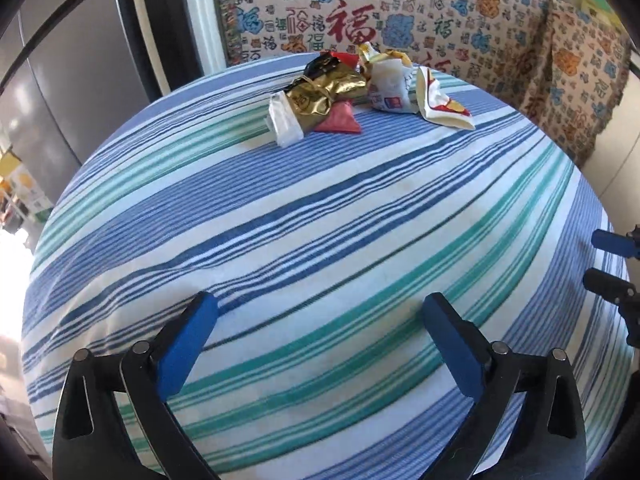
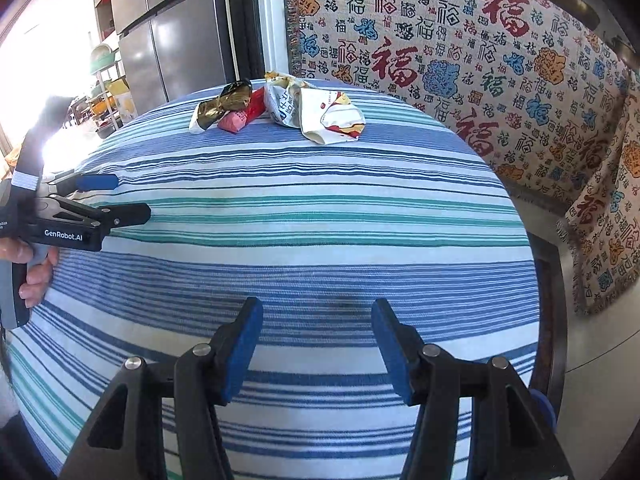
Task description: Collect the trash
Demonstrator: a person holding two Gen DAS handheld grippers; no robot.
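A heap of snack wrappers lies at the far side of the striped table (image 1: 320, 216): a gold wrapper (image 1: 324, 94) with a white end, a pink packet (image 1: 340, 120), a white pouch (image 1: 388, 88) and a cream wrapper (image 1: 440, 106). The right wrist view shows the same gold wrapper (image 2: 222, 106), pink packet (image 2: 236, 120) and cream wrapper (image 2: 332, 118). My left gripper (image 1: 320, 312) hangs over the near cloth, open wide and empty. My right gripper (image 2: 316, 316) is open too, nothing between its blue pads. Both are far short of the heap.
A sofa throw with red and blue characters (image 1: 400, 12) rises behind the table and covers a cushion (image 2: 608, 216) at the right. A steel fridge (image 2: 172, 40) stands at the back left. A hand (image 2: 36, 272) holds the left gripper (image 2: 116, 196) at the table's left edge.
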